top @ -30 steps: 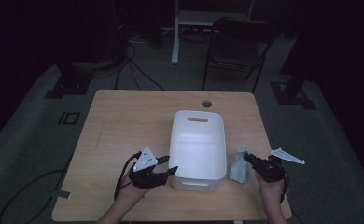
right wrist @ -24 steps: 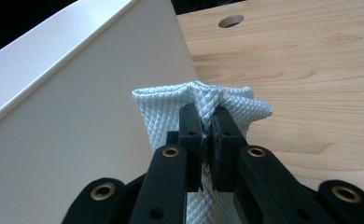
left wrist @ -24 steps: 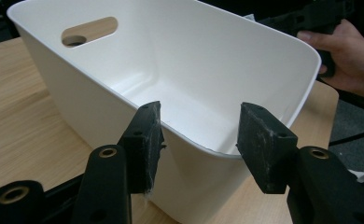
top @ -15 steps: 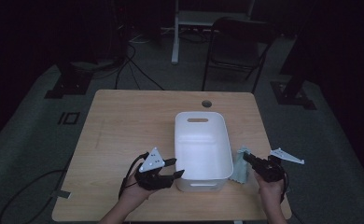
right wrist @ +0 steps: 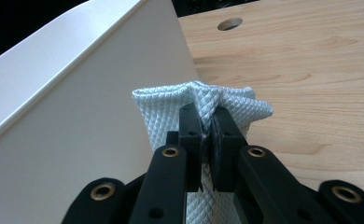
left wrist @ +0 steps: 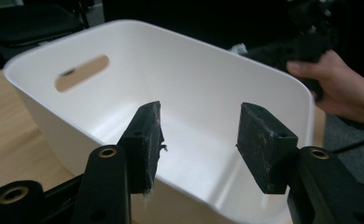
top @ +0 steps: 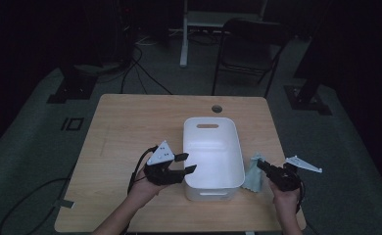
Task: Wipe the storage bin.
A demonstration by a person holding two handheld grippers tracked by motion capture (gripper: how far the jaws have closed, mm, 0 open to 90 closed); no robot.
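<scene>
While the right gripper [top: 263, 166] is held low at the right side of the white tub [top: 212, 152], its jaws are closed on a fold of the pale blue cloth [right wrist: 203, 109]. From the right gripper view, the cloth is seen pinched between the two pads [right wrist: 225, 135], with its bunched top fanning out above the fingertips and the remainder hanging below them. From the high view, the cloth [top: 253, 172] is seen just beside the tub's right wall, over the wooden table [top: 130, 122]. The left gripper [top: 186, 163] is positioned at the tub's left rim, with its jaws parted and nothing between them; from the left gripper view, the tub's interior [left wrist: 185, 107] is seen past the spread pads [left wrist: 259, 135]
</scene>
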